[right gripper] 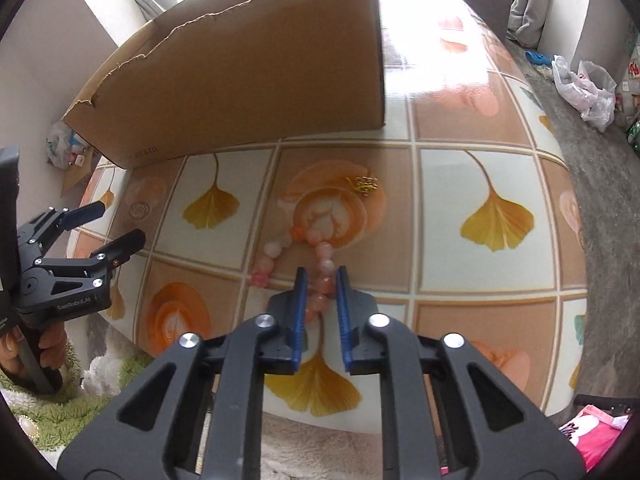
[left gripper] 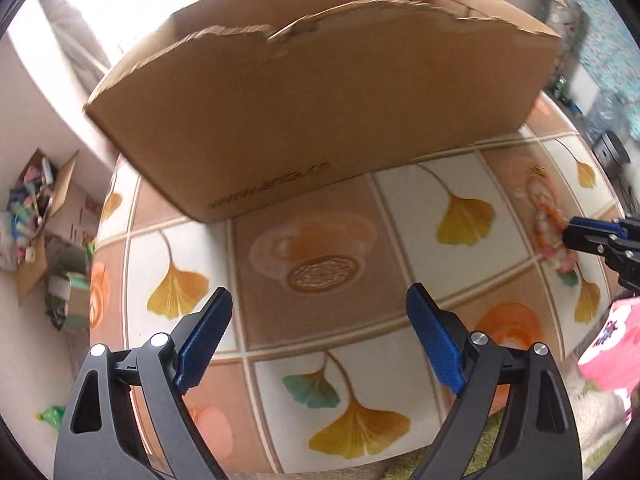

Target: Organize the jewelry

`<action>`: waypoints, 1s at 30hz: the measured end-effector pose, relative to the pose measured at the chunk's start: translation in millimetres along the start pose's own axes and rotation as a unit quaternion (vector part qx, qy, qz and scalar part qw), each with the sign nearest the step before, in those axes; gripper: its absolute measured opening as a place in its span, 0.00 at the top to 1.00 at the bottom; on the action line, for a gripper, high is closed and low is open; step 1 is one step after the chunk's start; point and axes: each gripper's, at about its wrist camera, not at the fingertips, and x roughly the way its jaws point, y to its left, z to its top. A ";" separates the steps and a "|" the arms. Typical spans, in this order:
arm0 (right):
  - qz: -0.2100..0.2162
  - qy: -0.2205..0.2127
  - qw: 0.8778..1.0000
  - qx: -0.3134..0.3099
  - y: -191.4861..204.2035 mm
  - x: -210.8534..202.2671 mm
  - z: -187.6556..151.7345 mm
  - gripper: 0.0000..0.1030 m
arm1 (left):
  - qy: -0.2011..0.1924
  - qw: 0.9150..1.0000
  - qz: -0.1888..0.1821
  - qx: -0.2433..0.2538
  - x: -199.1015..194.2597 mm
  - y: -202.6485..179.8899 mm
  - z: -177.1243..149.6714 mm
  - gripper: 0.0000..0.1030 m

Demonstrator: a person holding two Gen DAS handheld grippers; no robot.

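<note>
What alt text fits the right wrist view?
The right tool straddles a pink and orange bead bracelet lying on a ginkgo-leaf patterned tablecloth, jaws narrowed around the beads. A brown cardboard box stands behind; the left tool hangs open at left.

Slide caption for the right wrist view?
Right gripper jaws straddle a pink bead bracelet on the tiled table.

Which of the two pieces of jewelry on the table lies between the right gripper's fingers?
The pink bead bracelet; the small gold piece lies farther off, beyond the right gripper.
</note>
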 end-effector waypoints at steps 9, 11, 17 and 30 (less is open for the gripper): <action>0.012 0.001 1.000 -0.001 7.7 0.9 8.2 0.91 | 0.024 0.998 -0.014 -0.059 8.0 23.6 -4.8 0.13; 0.014 0.001 1.000 -0.004 11.2 2.3 11.0 0.91 | 0.026 0.997 -0.017 -0.067 8.6 25.8 -5.5 0.11; 0.029 0.003 1.000 -0.011 23.5 7.4 17.8 0.91 | 0.025 0.997 -0.014 -0.076 9.7 27.1 -8.1 0.07; 0.053 0.004 0.998 -0.027 45.9 14.2 23.7 0.88 | 0.024 0.996 -0.010 -0.085 11.4 28.9 -9.7 0.06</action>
